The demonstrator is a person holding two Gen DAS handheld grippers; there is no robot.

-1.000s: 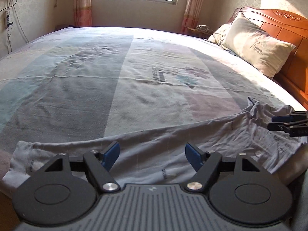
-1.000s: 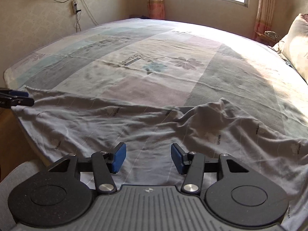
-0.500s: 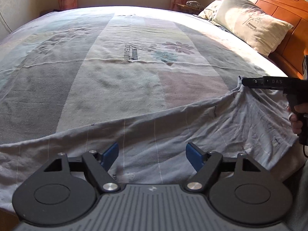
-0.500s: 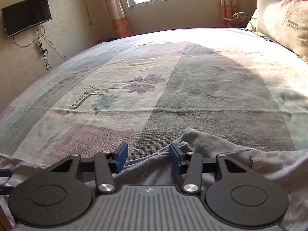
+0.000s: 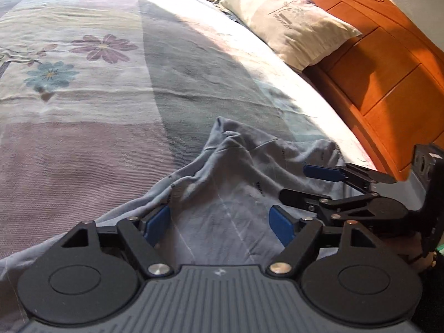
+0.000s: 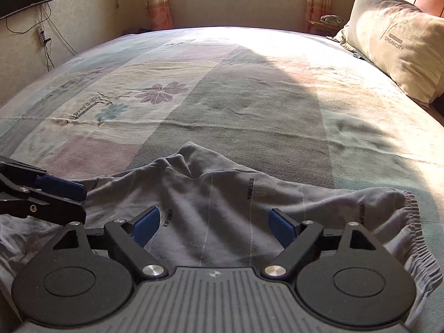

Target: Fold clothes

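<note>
The grey garment (image 6: 222, 202) lies along the near edge of the bed (image 6: 249, 105), rumpled, with its elastic waistband (image 6: 410, 213) at the end nearest the pillow (image 6: 394, 41) and one ridge of cloth pushed up toward the bed's middle. A second ago the two tools were well apart, one over each end of the long, spread-out cloth; now they have come together over the waistband end, and the left gripper (image 5: 222, 222) looks at the pillow and headboard (image 5: 388, 63) instead of the far window. The right gripper (image 6: 213, 227) hovers just above the cloth on the pillow side of the left one, its tips nearly crossing the left tool's in both views.

The fingers (image 5: 156, 219) of the left gripper stand wide with only flat cloth between them, and the right gripper's fingers (image 6: 280, 224) are equally wide; neither holds anything. The cloth has bunched more than it was a second ago, the ridge now taller and closer to the tools.

My judgement is that both hands are gathering at one end to take a fresh hold, probably on the waistband or the ridge, so that the garment can be straightened or doubled over. No clean fold shows yet in what these views cover; the far leg end lies out of sight.
</note>
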